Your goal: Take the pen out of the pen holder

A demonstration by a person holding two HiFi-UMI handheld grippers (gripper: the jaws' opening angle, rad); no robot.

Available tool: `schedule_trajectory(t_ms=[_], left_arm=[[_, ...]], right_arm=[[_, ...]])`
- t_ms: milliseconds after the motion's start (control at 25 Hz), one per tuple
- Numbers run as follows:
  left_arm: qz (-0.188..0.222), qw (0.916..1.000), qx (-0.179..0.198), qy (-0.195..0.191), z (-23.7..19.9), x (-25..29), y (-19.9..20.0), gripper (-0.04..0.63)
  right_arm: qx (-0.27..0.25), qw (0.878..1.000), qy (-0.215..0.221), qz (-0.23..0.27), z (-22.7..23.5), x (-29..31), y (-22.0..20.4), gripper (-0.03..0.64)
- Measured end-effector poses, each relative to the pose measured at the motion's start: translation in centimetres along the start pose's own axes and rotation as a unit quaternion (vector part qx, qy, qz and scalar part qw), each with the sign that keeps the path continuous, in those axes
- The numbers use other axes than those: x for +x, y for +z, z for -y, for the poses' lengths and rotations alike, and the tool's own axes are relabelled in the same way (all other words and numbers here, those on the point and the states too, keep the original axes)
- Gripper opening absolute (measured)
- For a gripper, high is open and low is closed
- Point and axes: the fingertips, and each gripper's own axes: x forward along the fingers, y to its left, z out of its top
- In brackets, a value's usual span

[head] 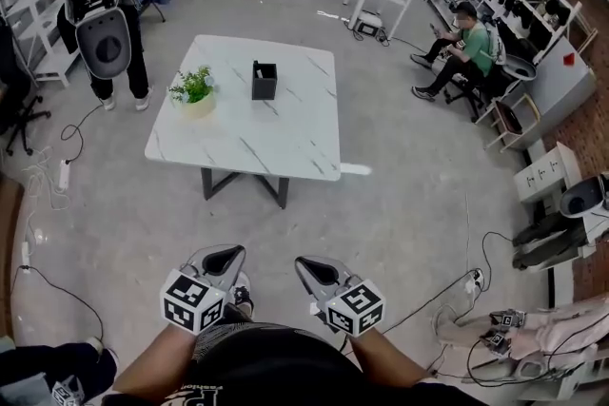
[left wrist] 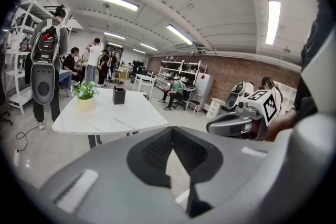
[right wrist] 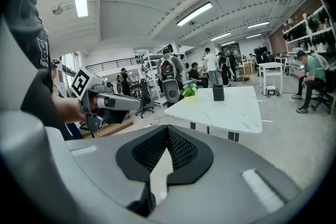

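Left tool [head: 224, 255] and right tool [head: 313, 269] hung side by side at the person's waist, jaws together and empty, well apart from the pen holder [head: 264, 80] on the tabletop [head: 285, 138].

The person holds the left gripper [head: 233, 252] and the right gripper [head: 303, 262] low, close to the body, side by side, pointing forward; each has its jaws closed together, empty.

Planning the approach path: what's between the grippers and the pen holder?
Head view: only bare floor, then the table's near edge and bare top, lie between the left gripper, right gripper and pen holder.
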Motion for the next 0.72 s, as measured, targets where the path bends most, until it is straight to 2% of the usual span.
schedule_trajectory(t_ms=[720], left_arm=[[0.005, 0.9996, 0.01, -0.027, -12.3, 5.7, 7.3, 0.057]], right_arm=[[0.005, 1.0, -0.023, 0.004, 5.4, 11.7, 7.0, 0.0]])
